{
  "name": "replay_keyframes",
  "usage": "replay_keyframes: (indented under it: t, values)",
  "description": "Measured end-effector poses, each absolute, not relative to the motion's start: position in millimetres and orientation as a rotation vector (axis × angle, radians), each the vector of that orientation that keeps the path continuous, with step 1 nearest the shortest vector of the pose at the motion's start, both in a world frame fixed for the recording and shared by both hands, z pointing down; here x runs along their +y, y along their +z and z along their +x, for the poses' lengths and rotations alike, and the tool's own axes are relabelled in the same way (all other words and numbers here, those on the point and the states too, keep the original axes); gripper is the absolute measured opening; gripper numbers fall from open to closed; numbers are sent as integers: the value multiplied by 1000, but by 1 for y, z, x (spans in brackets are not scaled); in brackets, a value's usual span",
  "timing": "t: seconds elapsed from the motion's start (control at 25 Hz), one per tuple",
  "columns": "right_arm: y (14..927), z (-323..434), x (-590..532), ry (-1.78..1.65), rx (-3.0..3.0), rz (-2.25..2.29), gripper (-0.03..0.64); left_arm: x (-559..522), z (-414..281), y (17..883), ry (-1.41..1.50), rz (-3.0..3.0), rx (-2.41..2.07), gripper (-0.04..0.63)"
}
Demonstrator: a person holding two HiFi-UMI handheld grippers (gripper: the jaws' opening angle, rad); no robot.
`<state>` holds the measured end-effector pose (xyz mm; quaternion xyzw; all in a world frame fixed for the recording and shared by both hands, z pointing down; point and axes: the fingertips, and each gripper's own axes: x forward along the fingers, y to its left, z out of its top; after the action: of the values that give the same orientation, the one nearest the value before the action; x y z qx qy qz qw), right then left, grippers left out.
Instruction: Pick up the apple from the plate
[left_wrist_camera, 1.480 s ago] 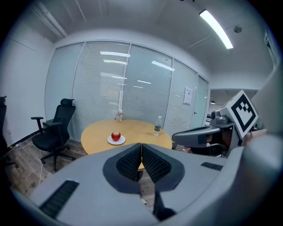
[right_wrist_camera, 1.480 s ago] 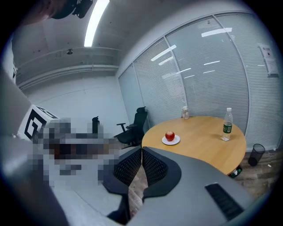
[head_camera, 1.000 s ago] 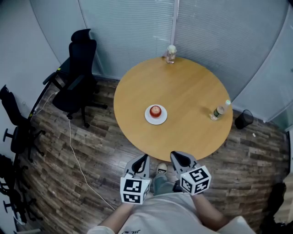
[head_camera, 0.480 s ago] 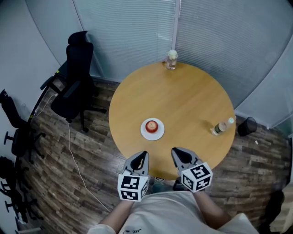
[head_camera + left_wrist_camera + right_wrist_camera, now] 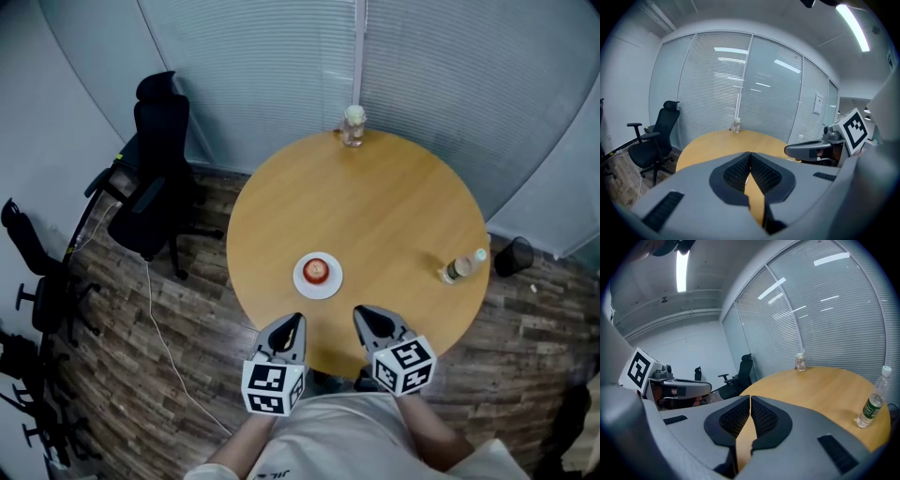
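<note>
The left gripper (image 5: 289, 328) has its jaws clenched together with nothing between them, and the right gripper (image 5: 367, 323) is the same. Both tips are at the lower centre of the head view, over the near edge of the round wooden table (image 5: 384, 206). Just above them the red apple (image 5: 317, 270) lies on a white plate (image 5: 305, 284). A plastic bottle (image 5: 461, 266) stands near the table's right edge.

Cool ceiling strip lights (image 5: 853, 26) give even brightness; both gripper views bulge fisheye, corners black.
</note>
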<state>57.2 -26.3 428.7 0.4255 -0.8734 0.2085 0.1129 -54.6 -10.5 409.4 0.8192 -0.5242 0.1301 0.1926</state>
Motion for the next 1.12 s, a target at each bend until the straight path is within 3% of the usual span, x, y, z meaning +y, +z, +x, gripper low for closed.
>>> replay_keyframes:
  t: [1.12]
  values:
    - [454,53,-84,720,-2413,1367,32,-87,-60,444,472,2327,-1282,3]
